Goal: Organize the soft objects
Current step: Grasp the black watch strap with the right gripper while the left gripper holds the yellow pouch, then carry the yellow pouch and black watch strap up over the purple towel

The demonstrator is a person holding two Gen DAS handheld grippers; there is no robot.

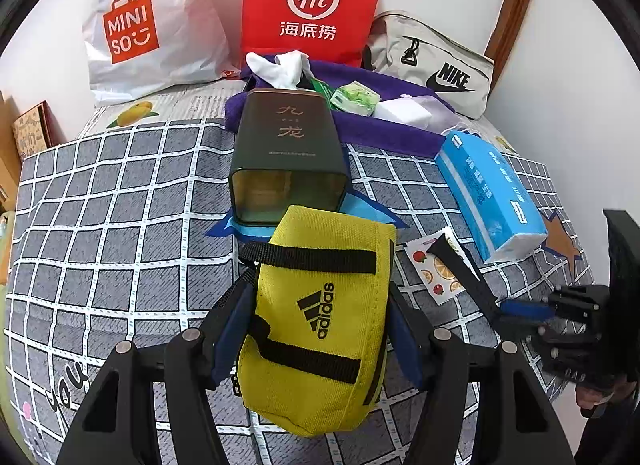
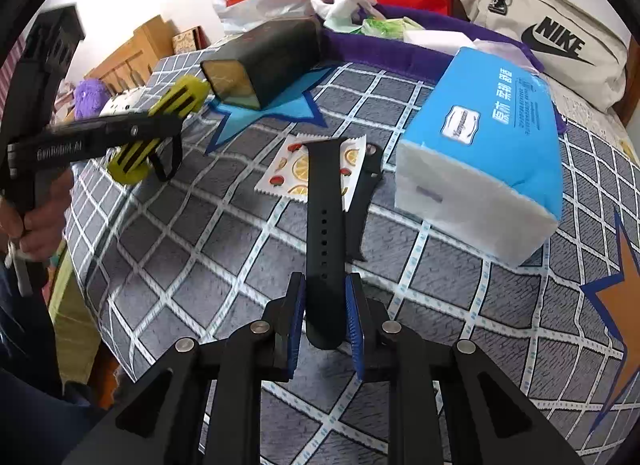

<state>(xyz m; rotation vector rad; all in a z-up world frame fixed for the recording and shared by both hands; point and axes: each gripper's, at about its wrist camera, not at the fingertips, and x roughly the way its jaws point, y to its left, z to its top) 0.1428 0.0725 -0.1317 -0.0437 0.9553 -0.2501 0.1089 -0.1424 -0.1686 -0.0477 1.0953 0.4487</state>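
Gripping soft items on the checked bed [image 2: 192, 265]

Left gripper [image 1: 316, 321] clasps the yellow pouch [image 1: 320, 317] by its sides, in front of the dark tin [image 1: 288, 153]. Right gripper [image 2: 325, 305] has its blue pads at either side of the black strap [image 2: 325, 225], which lies across the fruit-print packet [image 2: 292, 173], beside the blue tissue pack [image 2: 480, 145].

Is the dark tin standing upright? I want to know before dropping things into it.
No, the dark tin lies on its side on the checked bedspread, its open end facing the camera.
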